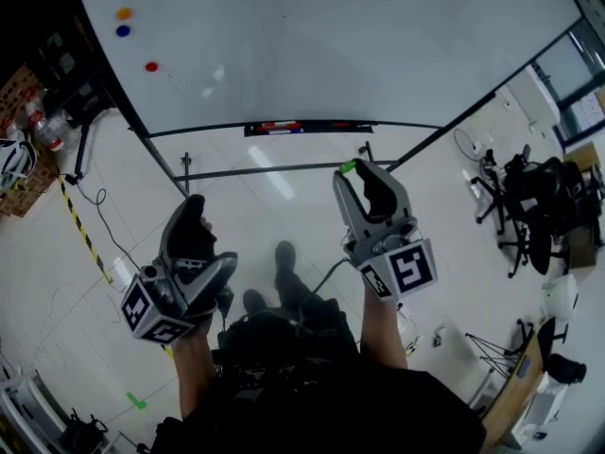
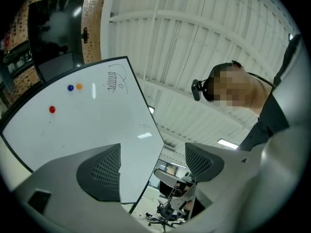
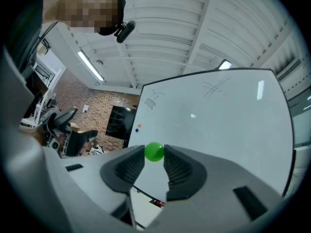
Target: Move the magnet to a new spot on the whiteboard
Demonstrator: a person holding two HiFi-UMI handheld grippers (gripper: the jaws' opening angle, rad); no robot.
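As the green magnet [image 3: 154, 151] sits pinched at the very tips of the right tool [image 3: 154, 155], with the jaws closed only as far as the magnet allows, I judge that the first half of the task is done: the magnet is off the whiteboard [image 1: 331, 45]. In the head view the right tool [image 1: 352, 171] is held below the board's lower edge, near its marker tray [image 1: 293, 127], so the placing at a new spot is not yet done.

The left tool [image 2: 153, 161] has its jaws wide apart with nothing between them, and is held low at the left.

A red magnet [image 1: 151, 66], a blue magnet [image 1: 123, 31] and an orange magnet [image 1: 124, 13] stay near the board's upper left corner.

From which spot the green magnet came cannot be told. Faint scribbles on the board are too small to read, and the board's top edge is cut off in the head view.
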